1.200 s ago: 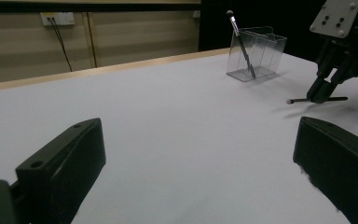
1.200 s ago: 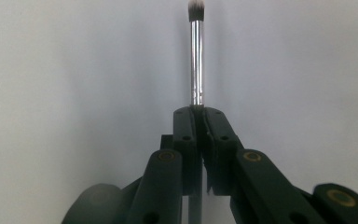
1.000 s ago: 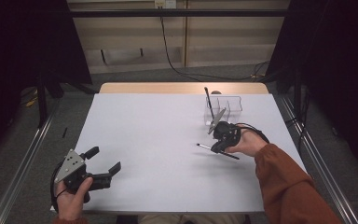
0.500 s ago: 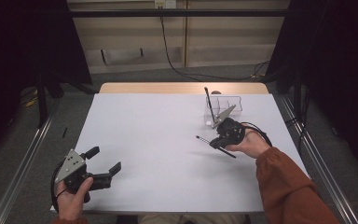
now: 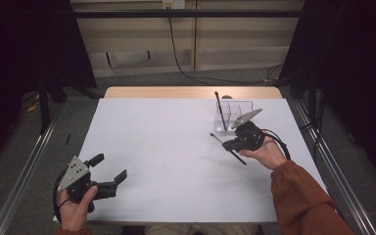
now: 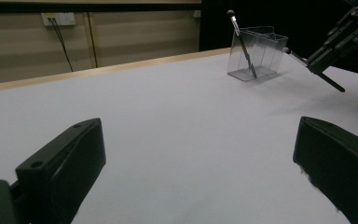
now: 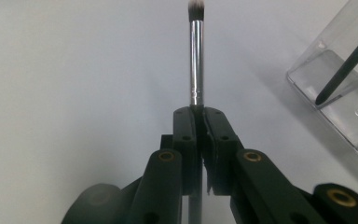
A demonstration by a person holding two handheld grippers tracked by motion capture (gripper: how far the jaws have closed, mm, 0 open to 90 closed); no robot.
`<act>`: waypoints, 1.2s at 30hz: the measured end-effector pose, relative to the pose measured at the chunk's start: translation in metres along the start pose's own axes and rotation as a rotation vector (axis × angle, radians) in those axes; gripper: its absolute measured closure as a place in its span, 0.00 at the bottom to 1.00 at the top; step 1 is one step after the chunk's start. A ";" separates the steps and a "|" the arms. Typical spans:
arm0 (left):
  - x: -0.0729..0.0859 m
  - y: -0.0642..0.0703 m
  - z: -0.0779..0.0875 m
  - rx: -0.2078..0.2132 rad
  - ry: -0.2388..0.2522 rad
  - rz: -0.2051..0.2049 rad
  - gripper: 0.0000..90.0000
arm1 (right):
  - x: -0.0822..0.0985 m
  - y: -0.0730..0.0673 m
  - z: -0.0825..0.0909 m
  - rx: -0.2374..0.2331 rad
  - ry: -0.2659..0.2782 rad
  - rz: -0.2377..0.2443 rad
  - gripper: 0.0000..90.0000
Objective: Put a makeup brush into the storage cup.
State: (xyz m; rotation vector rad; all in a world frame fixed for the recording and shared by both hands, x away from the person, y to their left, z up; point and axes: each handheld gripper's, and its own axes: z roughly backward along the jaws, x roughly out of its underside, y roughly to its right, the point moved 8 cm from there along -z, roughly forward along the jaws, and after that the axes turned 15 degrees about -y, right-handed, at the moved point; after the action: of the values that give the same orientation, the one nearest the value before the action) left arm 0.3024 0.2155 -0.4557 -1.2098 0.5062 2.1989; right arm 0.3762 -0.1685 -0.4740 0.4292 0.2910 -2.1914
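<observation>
- At the upper right of the high view, a clear divided holder (image 5: 235, 113) stands on the white table (image 5: 166, 147), one dark brush (image 5: 220, 110) leaning inside.
- Just below it, the right gripper (image 5: 229, 143) is clamped on a makeup brush (image 7: 196, 51).
- At lower left, the left gripper (image 5: 108, 169) gapes wide, holding nothing.

Clear organizer (image 5: 233, 115) beside bare tabletop (image 5: 166, 142)

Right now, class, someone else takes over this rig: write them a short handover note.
Right gripper: shut on a makeup brush, lifted off the table beside the clear organizer.
Left gripper: open, holding nothing, low over the white table at the near left.
Done: one brush already stands in the organizer.
Left: probably drop the held brush into a compartment, then release.
</observation>
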 end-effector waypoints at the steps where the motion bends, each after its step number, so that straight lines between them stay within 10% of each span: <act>1: 0.000 0.000 0.000 0.000 0.002 0.000 0.02 | 0.000 -0.001 0.000 0.002 0.007 -0.006 0.94; 36: 0.000 0.000 0.001 -0.001 0.002 0.000 0.02 | -0.006 -0.009 0.035 0.023 0.436 -0.095 0.93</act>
State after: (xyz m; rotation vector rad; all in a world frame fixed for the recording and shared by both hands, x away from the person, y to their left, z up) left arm 0.3022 0.2161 -0.4555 -1.2128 0.5066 2.1979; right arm 0.3656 -0.1708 -0.4392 0.9241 0.5305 -2.1771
